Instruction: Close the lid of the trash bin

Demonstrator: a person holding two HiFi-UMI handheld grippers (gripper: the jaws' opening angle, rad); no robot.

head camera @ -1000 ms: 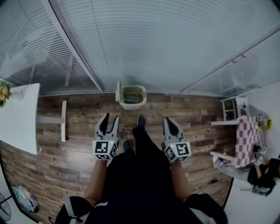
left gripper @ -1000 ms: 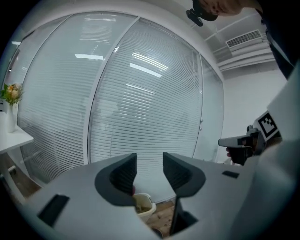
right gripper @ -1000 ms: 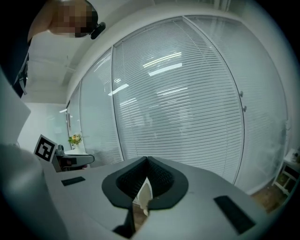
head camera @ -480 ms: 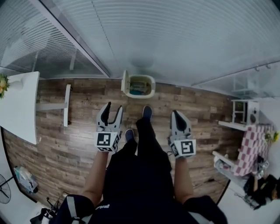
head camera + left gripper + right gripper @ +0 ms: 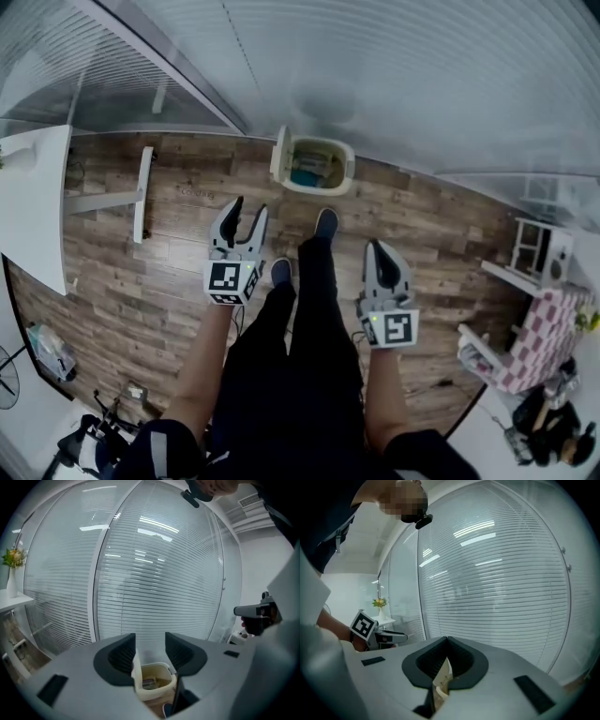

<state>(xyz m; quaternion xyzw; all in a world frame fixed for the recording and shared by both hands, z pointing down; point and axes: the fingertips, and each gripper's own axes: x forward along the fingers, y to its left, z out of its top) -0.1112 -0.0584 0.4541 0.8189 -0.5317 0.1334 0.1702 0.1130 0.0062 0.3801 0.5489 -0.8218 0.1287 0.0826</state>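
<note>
I had the trash bin (image 5: 319, 188) ahead of me on the wooden floor (image 5: 169, 272), set against the wall of blinds (image 5: 394, 75). Its lid (image 5: 278, 155) stood upright on the bin's left side, and some litter showed inside. The left gripper (image 5: 247, 214) hung over the floor short of the bin, its jaws apart with nothing between them. Looking along them, I saw the bin framed in the gap, well beyond the tips. The right gripper (image 5: 377, 253) was held beside my right leg, its jaws together and empty. Neither gripper touched the bin.
</note>
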